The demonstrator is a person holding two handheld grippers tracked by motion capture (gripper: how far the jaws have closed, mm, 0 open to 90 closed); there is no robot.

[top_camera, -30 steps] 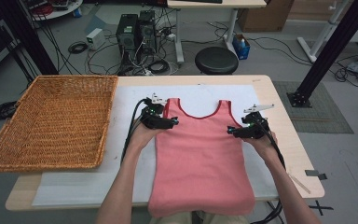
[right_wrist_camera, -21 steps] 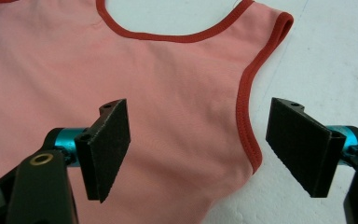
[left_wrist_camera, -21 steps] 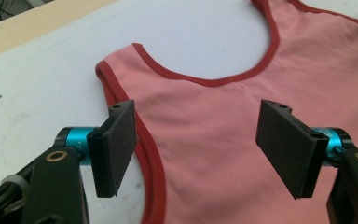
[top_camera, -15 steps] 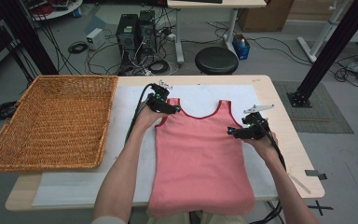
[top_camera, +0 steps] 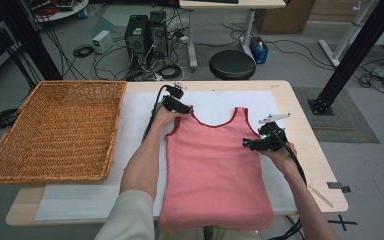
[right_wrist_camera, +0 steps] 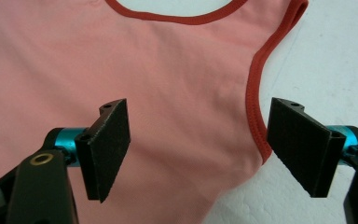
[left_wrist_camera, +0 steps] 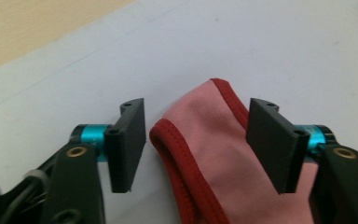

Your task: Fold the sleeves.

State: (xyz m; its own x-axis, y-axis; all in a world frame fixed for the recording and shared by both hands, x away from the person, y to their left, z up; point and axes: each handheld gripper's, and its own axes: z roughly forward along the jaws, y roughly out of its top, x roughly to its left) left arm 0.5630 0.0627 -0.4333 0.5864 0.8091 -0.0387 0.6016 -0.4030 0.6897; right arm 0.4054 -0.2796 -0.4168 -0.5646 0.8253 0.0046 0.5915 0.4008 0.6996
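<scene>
The top point(top_camera: 215, 170), pink with dark red trim, lies flat and face up on the white sheet point(top_camera: 80, 200) that covers the counter point(top_camera: 300, 100), its hem hanging just over the near edge and its two straps pointing away from the person. The left claw point(top_camera: 182, 107) sits at the far end of the left strap; in the left gripper view its jaws stand spread, one on each side of the strap's rounded tip point(left_wrist_camera: 200, 116), with the left jaw over bare sheet and neither jaw pinching the cloth. The right claw point(top_camera: 254, 143) is at the top's right side, just below the armhole. In the right gripper view its jaws are also spread wide: the left one hangs over the pink cloth, the right one over the sheet, and the red armhole edge point(right_wrist_camera: 254, 107) runs between them. Whether either claw touches the fabric I cannot tell. A wicker basket point(top_camera: 55, 130) rests on the counter's left end, well apart from the top.
</scene>
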